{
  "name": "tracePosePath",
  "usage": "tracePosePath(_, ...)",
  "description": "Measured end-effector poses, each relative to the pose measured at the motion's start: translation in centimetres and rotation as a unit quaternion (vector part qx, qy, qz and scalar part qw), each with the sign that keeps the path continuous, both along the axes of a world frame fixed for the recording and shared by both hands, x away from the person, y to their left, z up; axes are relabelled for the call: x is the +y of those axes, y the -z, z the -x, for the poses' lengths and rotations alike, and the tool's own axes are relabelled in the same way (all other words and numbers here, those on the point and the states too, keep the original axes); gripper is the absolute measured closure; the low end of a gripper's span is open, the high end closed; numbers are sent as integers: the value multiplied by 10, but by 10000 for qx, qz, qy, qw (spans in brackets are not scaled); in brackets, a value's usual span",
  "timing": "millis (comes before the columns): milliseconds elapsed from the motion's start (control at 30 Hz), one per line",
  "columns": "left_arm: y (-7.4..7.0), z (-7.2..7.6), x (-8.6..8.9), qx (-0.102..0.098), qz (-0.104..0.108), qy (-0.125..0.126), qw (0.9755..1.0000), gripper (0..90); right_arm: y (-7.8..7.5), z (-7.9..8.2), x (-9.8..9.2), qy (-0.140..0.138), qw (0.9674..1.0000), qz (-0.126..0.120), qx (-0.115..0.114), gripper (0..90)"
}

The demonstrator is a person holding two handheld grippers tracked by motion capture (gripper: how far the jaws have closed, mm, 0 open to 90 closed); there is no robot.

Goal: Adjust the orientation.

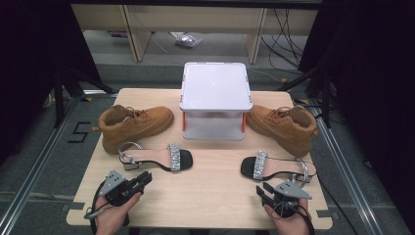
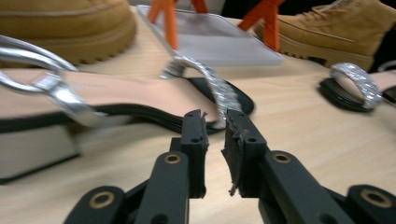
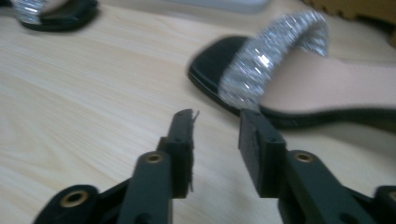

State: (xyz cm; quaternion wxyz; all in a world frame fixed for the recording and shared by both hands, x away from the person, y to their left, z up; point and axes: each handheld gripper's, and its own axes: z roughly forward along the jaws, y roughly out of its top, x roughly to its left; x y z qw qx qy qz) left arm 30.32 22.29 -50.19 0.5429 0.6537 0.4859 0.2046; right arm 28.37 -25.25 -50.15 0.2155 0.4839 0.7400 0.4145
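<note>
Both hands rest at the table's (image 1: 210, 196) near edge, palms up under their tools. The left gripper (image 1: 143, 180) points right and slightly away, jaws a narrow gap apart with nothing between them, just short of the left sandal (image 1: 156, 157) (its glitter strap lies past the tips). The right gripper (image 1: 263, 190) angles up-left, jaws likewise parted and empty, just beside the right sandal (image 1: 276, 168).

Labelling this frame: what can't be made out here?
- Storage box contents: high view, its white lid covers them.
- Left sandal heel: left gripper view, cut by the left edge, blurred.
- Right sandal heel end: right gripper view, cut by the right edge.
- Boot top: left gripper view, cropped by the upper edge.
</note>
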Motion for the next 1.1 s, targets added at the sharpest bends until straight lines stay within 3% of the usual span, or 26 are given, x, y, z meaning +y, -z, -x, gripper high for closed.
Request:
tracePosePath(67, -4, -6, 13, 20, -104, -191, 9998, 821, -5, -5, 8, -239, 9996, 97, -93, 813)
tracePosePath(167, -15, -18, 38, 68, -156, -551, 9983, 865, -8, -14, 28, -572, 9983, 67, 83, 867)
tracePosePath(200, -15, -18, 38, 68, -156, -551, 9983, 872, -8, -14, 28, -572, 9983, 67, 83, 867)
tracePosePath(267, -23, -28, 58, 100, -119, -809, 9966, 873, -12, -26, 48, -798, 9966, 141, 175, 890)
tracePosePath(300, -23, -28, 58, 100, -119, -809, 9966, 876, -13, -30, 55, -867, 9960, 124, 191, 896)
tracePosePath(367, -26, -42, 83, 167, -182, -1218, 9923, 885, -15, -38, 69, -946, 9953, 48, 180, 900)
tracePosePath(467, -24, -56, 103, 174, -295, -1418, 9893, 886, -20, -46, 94, -1120, 9931, 210, 275, 900)
tracePosePath(500, -25, -59, 108, 334, -534, -1475, 9870, 884, -20, -48, 103, -1188, 9922, 198, 321, 900)
tracePosePath(533, -24, -63, 112, 353, -629, -1509, 9859, 882, -19, -51, 111, -1324, 9904, 310, 264, 900)
tracePosePath(600, -22, -66, 115, 401, -701, -1489, 9855, 874, -19, -53, 120, -1378, 9894, 347, 307, 900)
tracePosePath(633, -17, -72, 116, 531, -910, -1375, 9849, 875, -17, -55, 137, -1431, 9880, 279, 503, 900)
tracePosePath(700, -11, -74, 112, 687, -871, -1208, 9865, 874, -14, -59, 148, -1523, 9867, 322, 465, 900)
tracePosePath(767, -7, -74, 109, 698, -949, -1183, 9860, 875, -14, -60, 154, -1516, 9864, 274, 573, 900)
tracePosePath(800, -1, -73, 104, 751, -907, -1081, 9871, 876, -10, -63, 164, -1602, 9851, 298, 559, 900)
tracePosePath(1100, 9, -81, 90, 735, -1008, -781, 9891, 869, -7, -68, 179, -1662, 9829, 258, 746, 892)
